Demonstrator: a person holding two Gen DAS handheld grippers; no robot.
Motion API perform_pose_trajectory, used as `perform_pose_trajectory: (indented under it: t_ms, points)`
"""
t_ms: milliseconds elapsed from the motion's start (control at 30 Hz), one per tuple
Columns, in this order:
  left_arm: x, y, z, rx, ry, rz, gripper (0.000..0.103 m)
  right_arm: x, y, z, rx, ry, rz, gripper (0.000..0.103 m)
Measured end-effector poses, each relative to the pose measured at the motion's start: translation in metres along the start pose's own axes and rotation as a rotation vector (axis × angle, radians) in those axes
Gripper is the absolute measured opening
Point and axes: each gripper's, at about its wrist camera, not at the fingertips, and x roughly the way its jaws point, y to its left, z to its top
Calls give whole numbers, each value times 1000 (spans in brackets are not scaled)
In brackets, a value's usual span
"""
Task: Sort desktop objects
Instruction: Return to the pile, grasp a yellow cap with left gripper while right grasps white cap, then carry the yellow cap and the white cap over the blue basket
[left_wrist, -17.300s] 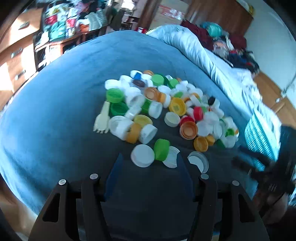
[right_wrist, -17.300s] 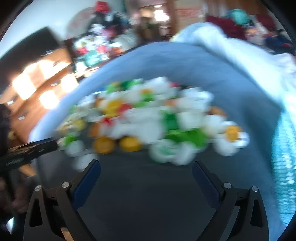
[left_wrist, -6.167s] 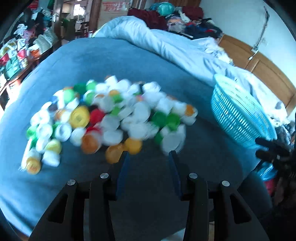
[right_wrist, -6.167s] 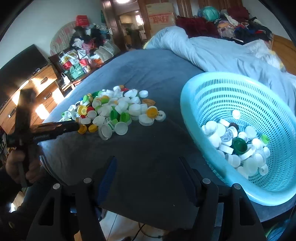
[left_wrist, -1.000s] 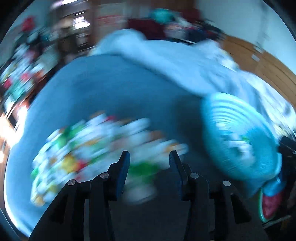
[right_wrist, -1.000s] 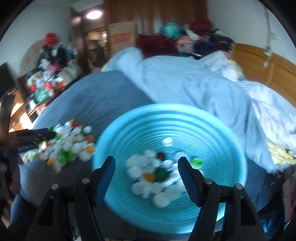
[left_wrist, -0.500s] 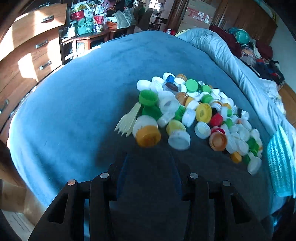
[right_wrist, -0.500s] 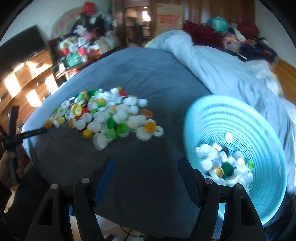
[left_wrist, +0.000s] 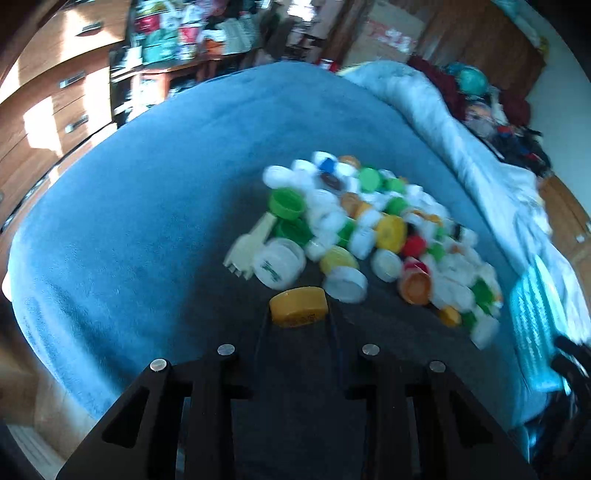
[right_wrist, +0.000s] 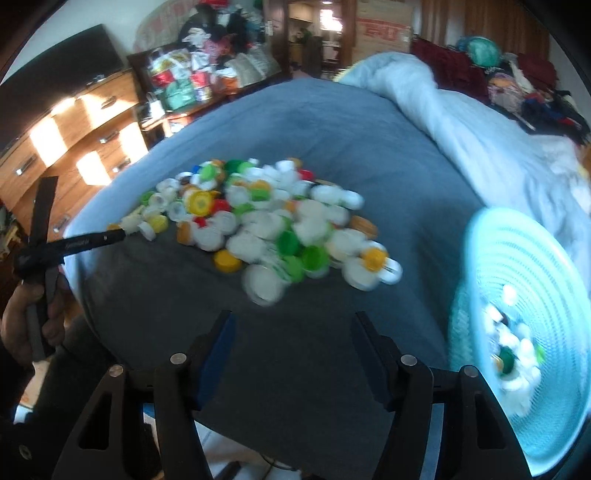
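Note:
A heap of bottle caps (left_wrist: 369, 229) in white, green, yellow, orange and red lies on a blue blanket (left_wrist: 147, 206). My left gripper (left_wrist: 298, 314) is shut on an orange-yellow cap (left_wrist: 298, 307) at the near left edge of the heap. The heap also shows in the right wrist view (right_wrist: 269, 225). My right gripper (right_wrist: 291, 325) is open and empty, above the blanket in front of the heap. A light blue basket (right_wrist: 524, 332) holding several caps stands at the right. My left gripper (right_wrist: 110, 236) shows at the heap's left end.
A cream plastic fork (left_wrist: 251, 243) lies at the left edge of the heap. A rumpled pale duvet (right_wrist: 461, 122) lies behind. Wooden drawers (left_wrist: 55, 107) and cluttered shelves stand at the left. The basket's edge (left_wrist: 532, 310) shows at the right of the left wrist view.
My left gripper has closed in on the heap and now holds the orange-yellow cap between its fingers. My right gripper has swung left, from over the basket towards the heap.

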Motion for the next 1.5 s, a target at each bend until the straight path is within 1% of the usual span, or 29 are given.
perform_pose_trajectory:
  t_ms: [33,67,133,167,267,300,333,400,500,600,667,700,733,800,900,933,1000,1067,1133,1233,1400,1500]
  points:
    - [-4,1,-3,18,-5,0,25,7,9,4,-19,3,20,69]
    - [-7,4,-4,12,-10,-4,25,14,19,9,-35,1,53,69]
    - [-14,17,-6,-35,-19,-13,25,29,39,19,-67,-1,140,69]
    - [-16,21,-5,-54,-20,-16,25,39,55,25,-105,-5,182,69]
    - [-19,33,-1,-93,-25,-24,25,67,95,40,-200,-6,264,69]
    - [-19,35,-1,-98,-25,-24,25,78,106,46,-226,-5,275,66]
    - [-17,39,0,-111,-19,-32,25,89,116,52,-244,-1,288,58]
    - [-16,41,0,-122,-17,-38,25,111,133,63,-269,12,305,51]
    - [-14,40,1,-114,-8,-53,25,136,152,75,-313,22,312,51]
    - [-12,40,2,-110,-4,-56,25,155,166,79,-359,43,302,51]
    - [-11,42,3,-107,-2,-49,25,164,172,79,-373,56,292,42]
    - [-10,43,3,-110,0,-47,25,169,174,79,-379,65,281,29]
    - [-9,45,3,-114,3,-49,25,173,174,77,-376,73,274,22]
    - [-10,45,3,-113,4,-40,25,176,173,76,-358,85,275,13]
    - [-11,40,5,-109,1,-24,25,162,164,74,-318,62,260,13]
    - [-13,35,7,-93,-2,-4,25,154,160,75,-301,50,252,13]
    - [-16,25,10,-72,-14,13,25,131,150,76,-260,21,227,13]
    - [-17,5,15,-22,-13,81,25,105,135,78,-217,-15,197,13]
    - [-18,-12,19,11,-24,95,25,77,118,81,-174,-51,163,13]
    - [-25,-44,24,77,-47,119,25,45,97,86,-138,-92,121,13]
    - [-36,-89,31,144,-87,104,25,-6,61,81,-87,-155,59,13]
    - [-41,-116,35,192,-102,92,25,-28,42,78,-67,-184,25,13]
